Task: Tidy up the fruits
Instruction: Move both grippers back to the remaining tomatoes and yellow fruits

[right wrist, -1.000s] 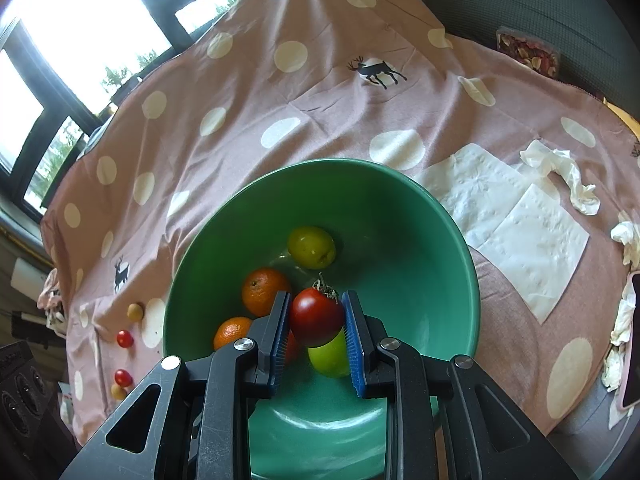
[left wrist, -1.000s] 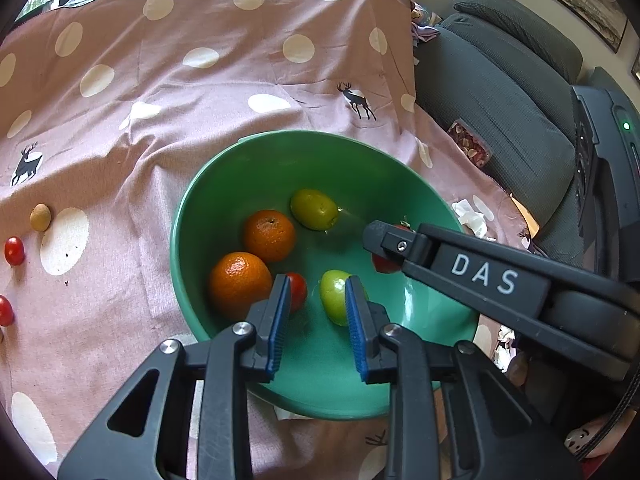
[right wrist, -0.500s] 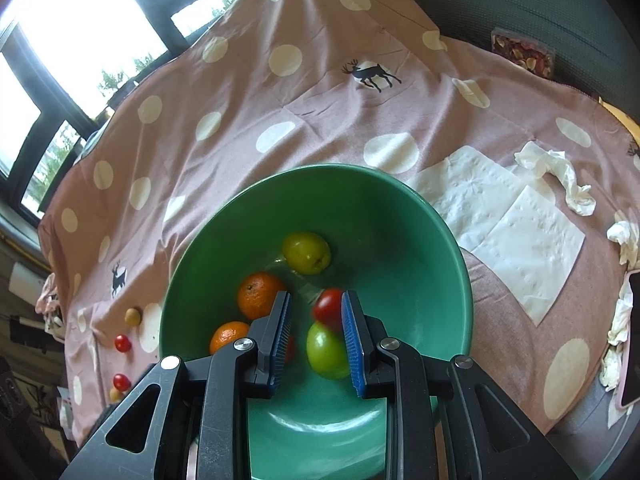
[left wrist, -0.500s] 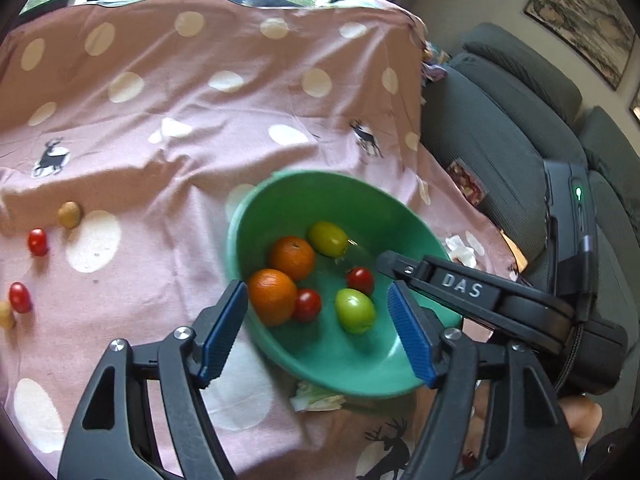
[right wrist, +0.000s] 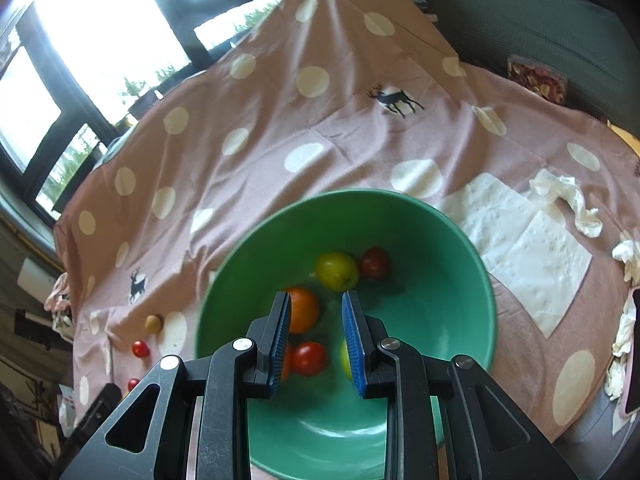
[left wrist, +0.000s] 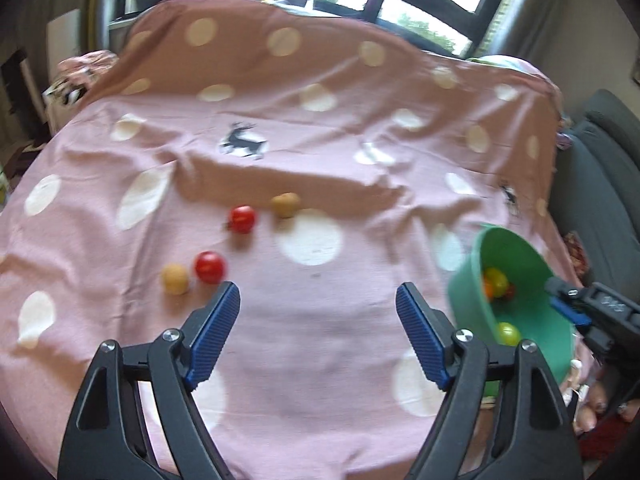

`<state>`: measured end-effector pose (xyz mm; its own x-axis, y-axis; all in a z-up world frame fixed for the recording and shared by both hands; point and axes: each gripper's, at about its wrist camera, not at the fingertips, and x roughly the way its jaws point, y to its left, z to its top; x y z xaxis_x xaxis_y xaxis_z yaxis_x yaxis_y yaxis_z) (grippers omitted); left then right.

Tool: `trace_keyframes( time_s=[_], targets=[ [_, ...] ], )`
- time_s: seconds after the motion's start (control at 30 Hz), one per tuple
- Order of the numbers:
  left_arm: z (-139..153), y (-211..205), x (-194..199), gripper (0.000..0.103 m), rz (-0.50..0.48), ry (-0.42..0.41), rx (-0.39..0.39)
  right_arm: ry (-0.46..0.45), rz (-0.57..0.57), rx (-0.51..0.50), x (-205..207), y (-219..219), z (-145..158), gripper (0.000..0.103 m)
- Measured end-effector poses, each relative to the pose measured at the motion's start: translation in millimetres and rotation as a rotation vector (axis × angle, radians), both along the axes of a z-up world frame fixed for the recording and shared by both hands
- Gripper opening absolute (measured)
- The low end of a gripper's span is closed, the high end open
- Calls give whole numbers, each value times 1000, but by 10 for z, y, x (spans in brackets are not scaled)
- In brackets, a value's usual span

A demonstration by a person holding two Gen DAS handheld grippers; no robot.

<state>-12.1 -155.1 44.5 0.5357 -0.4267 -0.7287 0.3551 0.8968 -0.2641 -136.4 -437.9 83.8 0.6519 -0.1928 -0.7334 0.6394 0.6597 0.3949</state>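
Note:
A green bowl (right wrist: 472, 292) holds an orange (right wrist: 304, 310), a yellow-green fruit (right wrist: 337, 270), two red tomatoes (right wrist: 308, 358) and other fruit. My right gripper (right wrist: 316, 338) is open and empty just above the bowl. The bowl shows at the right in the left wrist view (left wrist: 520, 256). My left gripper (left wrist: 318, 328) is wide open and empty above the pink spotted cloth (left wrist: 320, 128). Ahead of it lie two red tomatoes (left wrist: 209, 267), (left wrist: 242, 219) and two tan fruits (left wrist: 175, 278), (left wrist: 285, 204).
White paper napkins (right wrist: 528, 240) and crumpled tissues (right wrist: 568, 200) lie right of the bowl. A grey sofa (right wrist: 520, 12) stands behind the table. Windows (right wrist: 100, 20) are at the far side.
My right gripper let the red tomato go into the bowl and opened. My left gripper opened wide and swung left, away from the bowl, toward the loose fruits on the cloth.

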Motion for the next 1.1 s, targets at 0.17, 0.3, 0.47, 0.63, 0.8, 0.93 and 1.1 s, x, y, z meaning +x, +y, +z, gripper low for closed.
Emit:
trace_keyframes(
  time_s=[0.17,0.3,0.47,0.63,0.8,0.93,1.1],
  targets=[
    [-117,309,194,80,103,17,67,-70,89,-16,147,232,98,39],
    [-167,608,321,78,154,60,-25,-123,186,10,304,452,130,46],
    [-236,779,434,75,203,120,-108,-137,303,46,562,757,136,46],
    [-282,702,499,69,182,142,-96,-82,429,43,999,1107,121,46],
    [-404,566,604,53,132,176,-70,-20,562,94,1571,1384,-25,46],
    [-428,480,644,41,110,147,-24,38,611,87,1924,1584,-179,37],
    [-448,455,713,37,87,141,-32,96,688,56,2191,1789,-399,36]
  ],
)
